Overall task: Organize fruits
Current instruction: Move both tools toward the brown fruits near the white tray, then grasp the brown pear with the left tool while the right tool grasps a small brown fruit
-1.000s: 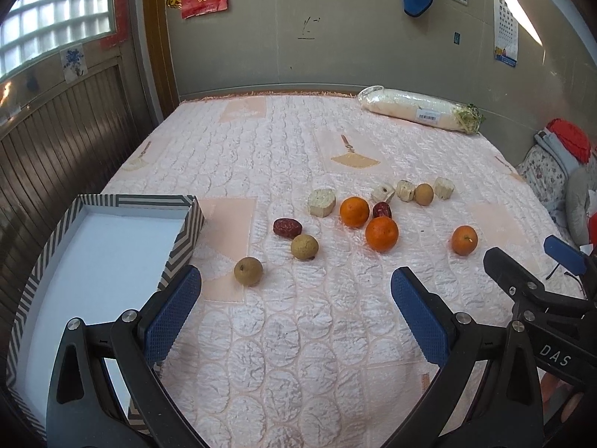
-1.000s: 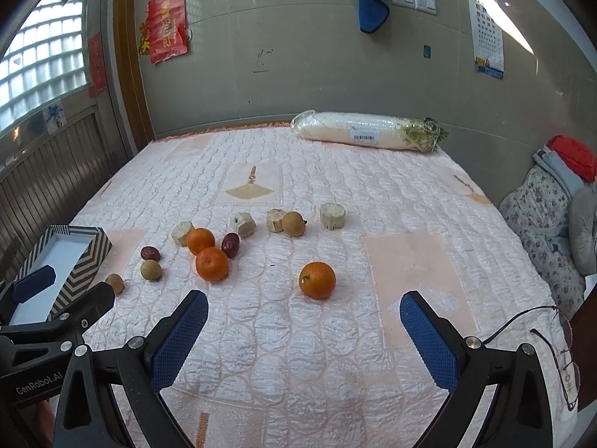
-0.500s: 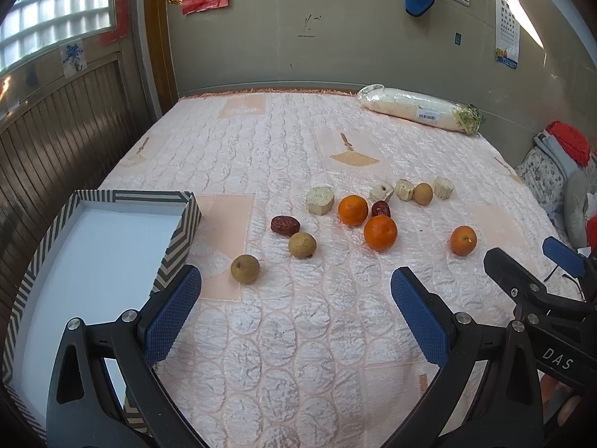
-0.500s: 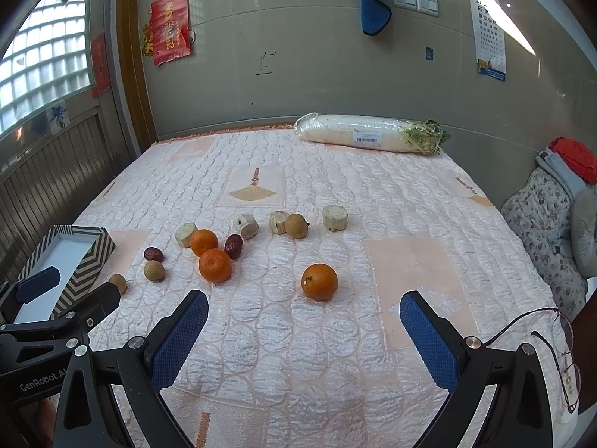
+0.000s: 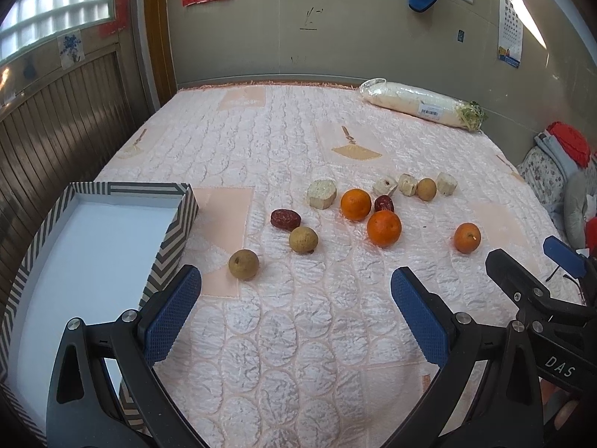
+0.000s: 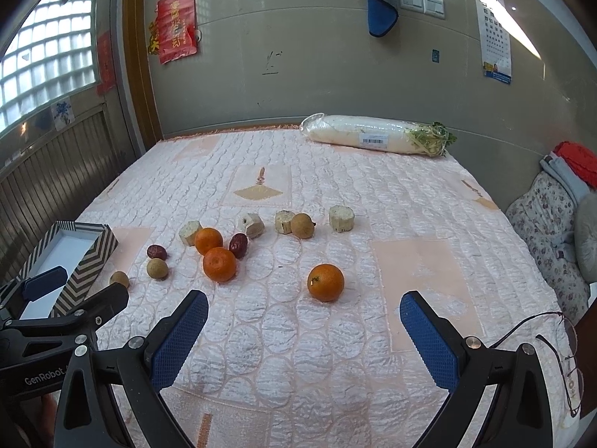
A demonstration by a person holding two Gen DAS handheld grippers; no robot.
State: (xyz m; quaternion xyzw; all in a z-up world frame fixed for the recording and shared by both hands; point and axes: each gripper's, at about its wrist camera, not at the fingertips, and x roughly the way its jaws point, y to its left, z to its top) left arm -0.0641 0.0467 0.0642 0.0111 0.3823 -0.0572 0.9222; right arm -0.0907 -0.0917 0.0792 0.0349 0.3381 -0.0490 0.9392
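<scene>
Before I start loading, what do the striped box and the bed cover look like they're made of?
The box looks like thin cardboard: printed grey-and-white stripes outside, a plain matte white inside, crisp folded corners. The bed cover looks like quilted fabric with a satin sheen, stitched into puffy ovals that catch the light. The fibre itself I cannot tell.

The bed's quilted cover (image 5: 298,142) is pale pink with peach squares and stitched oval rounds. The box (image 5: 175,231) wears grey-and-white chevron stripes outside — its inside is plain white. Three oranges are bright orange: one alone (image 6: 325,282), two close together (image 5: 384,228) (image 5: 355,204). The two jujubes (image 5: 285,219) (image 5: 384,204) are dark red, the longans (image 5: 243,264) (image 5: 303,239) (image 5: 426,189) dull tan. The cut chunks (image 5: 321,194) are cream with brownish skin. Both grippers, left (image 5: 294,298) and right (image 6: 304,323), are black with blue textured pads (image 5: 172,313) — the wrapped radish (image 6: 377,136) is white, green at its end.
</scene>
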